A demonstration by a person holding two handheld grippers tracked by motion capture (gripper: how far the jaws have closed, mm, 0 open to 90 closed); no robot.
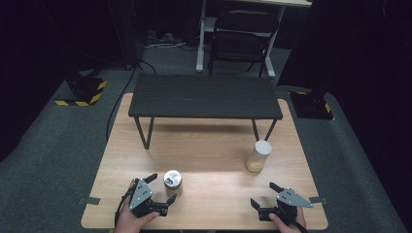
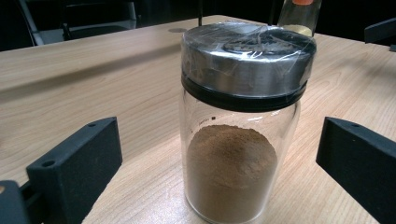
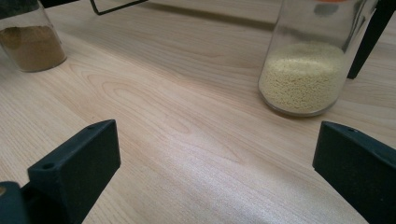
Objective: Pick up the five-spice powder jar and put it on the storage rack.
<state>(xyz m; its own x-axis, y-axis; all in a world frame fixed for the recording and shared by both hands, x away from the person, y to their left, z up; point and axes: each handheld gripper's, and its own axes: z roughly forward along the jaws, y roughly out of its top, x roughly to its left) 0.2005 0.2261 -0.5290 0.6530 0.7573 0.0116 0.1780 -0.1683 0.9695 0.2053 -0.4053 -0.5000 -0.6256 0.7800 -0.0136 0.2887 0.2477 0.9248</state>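
Your left gripper (image 1: 163, 189), jaws apart, flanks the unlabelled spice jar (image 2: 240, 121), which stands upright, lid up, on the bench (image 1: 209, 145). Right gripper (image 1: 262, 195): jaws apart, empty.

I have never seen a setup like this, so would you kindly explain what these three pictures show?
A person sits at a wooden table and holds a handheld two-jaw gripper in each hand. The high view looks down from above; the other two come from cameras riding on each gripper, looking along its black jaws. The left gripper is open around a glass jar of brown powder with a metal lid, not yet gripping it. The right gripper is open and holds nothing; a jar of pale yellow grains stands ahead of it. A small black shelf stands farther back.
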